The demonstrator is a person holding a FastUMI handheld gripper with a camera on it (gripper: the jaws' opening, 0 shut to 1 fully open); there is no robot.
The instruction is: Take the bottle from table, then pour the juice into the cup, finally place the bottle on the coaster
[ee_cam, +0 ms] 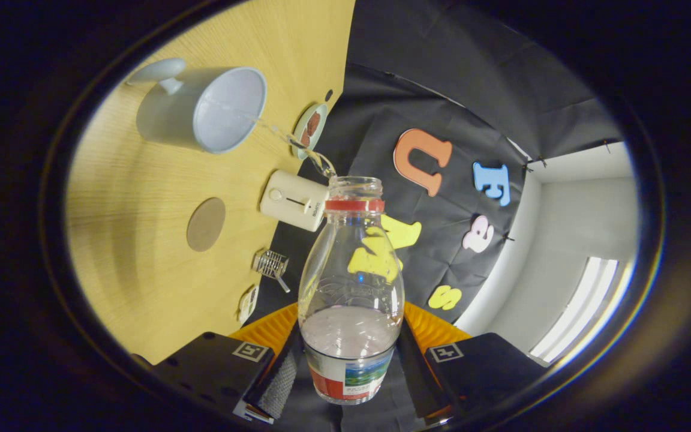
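Both fingers [279, 375] against the bottle [350, 288].

Bare table [141, 252] around cup [201, 111], coaster [206, 224].

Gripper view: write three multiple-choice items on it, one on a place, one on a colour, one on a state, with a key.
1. Where is the round coaster?
A. under the cup
B. on the bare table, apart from the cup
C. under the bottle

2. What colour is the ring on the bottle neck?
A. red
B. green
C. blue

3. What is the gripper doing?
A. open, away from the bottle
B. shut on the cup
C. shut on the bottle

Key: 1 B, the coaster lies alone, with wood between it and the cup. 2 A, a red ring sits below the open mouth. 3 C, both fingers press the bottle's lower body while liquid streams into the cup.
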